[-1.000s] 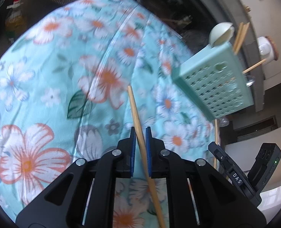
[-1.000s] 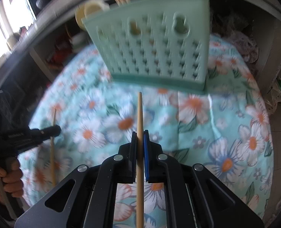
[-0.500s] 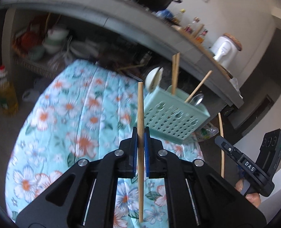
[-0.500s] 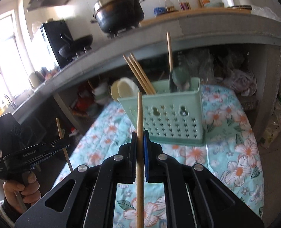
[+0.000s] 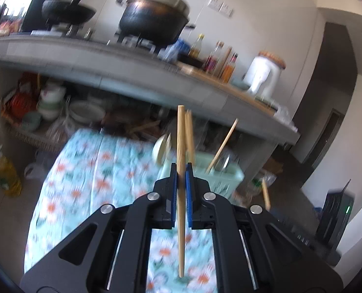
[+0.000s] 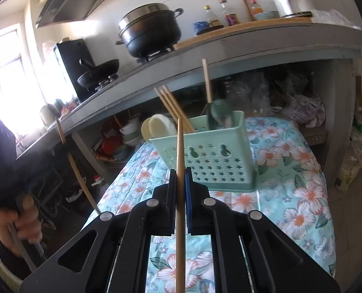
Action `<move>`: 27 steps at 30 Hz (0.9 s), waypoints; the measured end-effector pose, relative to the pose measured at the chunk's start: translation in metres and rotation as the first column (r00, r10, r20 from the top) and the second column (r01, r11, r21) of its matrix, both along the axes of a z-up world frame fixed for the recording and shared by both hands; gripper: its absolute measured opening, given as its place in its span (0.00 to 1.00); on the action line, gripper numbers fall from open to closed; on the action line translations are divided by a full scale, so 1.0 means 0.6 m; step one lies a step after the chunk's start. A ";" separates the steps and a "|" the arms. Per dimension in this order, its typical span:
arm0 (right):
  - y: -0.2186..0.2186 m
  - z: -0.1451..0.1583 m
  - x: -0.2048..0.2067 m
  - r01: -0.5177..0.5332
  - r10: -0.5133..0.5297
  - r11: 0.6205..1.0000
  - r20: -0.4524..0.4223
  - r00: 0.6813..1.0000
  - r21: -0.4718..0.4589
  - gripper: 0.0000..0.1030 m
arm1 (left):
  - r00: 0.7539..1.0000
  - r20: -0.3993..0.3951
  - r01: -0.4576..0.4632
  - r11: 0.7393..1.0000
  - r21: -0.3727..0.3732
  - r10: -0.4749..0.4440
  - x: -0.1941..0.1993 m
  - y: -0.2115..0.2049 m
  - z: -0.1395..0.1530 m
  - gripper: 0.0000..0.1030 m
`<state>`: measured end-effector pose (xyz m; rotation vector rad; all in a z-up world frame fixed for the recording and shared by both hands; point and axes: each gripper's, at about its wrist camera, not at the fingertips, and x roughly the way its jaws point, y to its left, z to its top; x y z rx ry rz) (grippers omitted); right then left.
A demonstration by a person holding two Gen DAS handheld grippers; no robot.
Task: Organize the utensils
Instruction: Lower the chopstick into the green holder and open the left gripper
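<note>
Both views show a mint-green perforated utensil basket [image 6: 205, 163] [image 5: 229, 179] standing on the floral-clothed table [image 6: 303, 195]. It holds several wooden chopsticks [image 6: 172, 107], a dark green spoon [image 6: 220, 114] and a pale spoon [image 6: 156, 127]. My left gripper [image 5: 180, 171] is shut on a wooden chopstick [image 5: 181, 134], held upright in the air short of the basket. My right gripper [image 6: 180, 173] is shut on a second chopstick [image 6: 180, 146], also upright, its tip level with the basket's near wall. In the right wrist view a hand [image 6: 19, 219] holds the left gripper at the far left.
Behind the table runs a grey counter [image 6: 229, 46] carrying a black pot [image 6: 151, 34], a wok [image 6: 97, 73], bottles and a white appliance [image 5: 261, 78]. Bowls and bags are stacked under it. A yellow oil bottle [image 5: 5, 173] stands on the floor to the left.
Both grippers have risen and tipped up from facing the tablecloth to looking at the counter. The left chopstick swung from slanted to upright. The basket now lies lower and farther off.
</note>
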<state>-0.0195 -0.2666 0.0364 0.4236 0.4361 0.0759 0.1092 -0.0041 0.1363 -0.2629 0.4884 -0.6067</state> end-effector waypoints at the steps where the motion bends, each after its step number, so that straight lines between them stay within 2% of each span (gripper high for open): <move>1: -0.008 -0.001 -0.005 0.005 -0.005 1.000 0.003 1.000 0.015 0.07 | 1.000 0.021 -0.001 1.000 -0.011 0.001 0.006 -0.006 0.015 0.05; 8: -0.038 -0.010 -0.015 0.030 -0.030 0.998 -0.004 1.000 0.047 0.07 | 0.985 0.173 0.016 0.991 -0.132 0.007 0.054 -0.064 0.109 0.05; 12: -0.037 -0.011 -0.013 0.027 -0.027 0.998 -0.006 1.000 0.049 0.07 | 0.979 0.199 -0.020 0.988 -0.153 0.050 0.093 -0.115 0.127 0.05; 15: -0.033 -0.013 -0.011 0.020 -0.019 0.999 -0.010 1.000 0.043 0.07 | 0.966 0.239 -0.068 0.990 -0.121 0.096 0.116 -0.152 0.121 0.05; 20: -0.026 -0.019 -0.004 0.008 -0.007 0.999 -0.027 1.000 0.041 0.07 | 0.968 0.220 -0.097 0.989 -0.110 0.119 0.161 -0.191 0.087 0.05; 27: -0.019 -0.022 -0.001 -0.001 0.002 0.999 -0.033 0.999 0.035 0.07 | 0.970 0.199 -0.135 0.990 -0.033 0.139 0.202 -0.231 0.019 0.05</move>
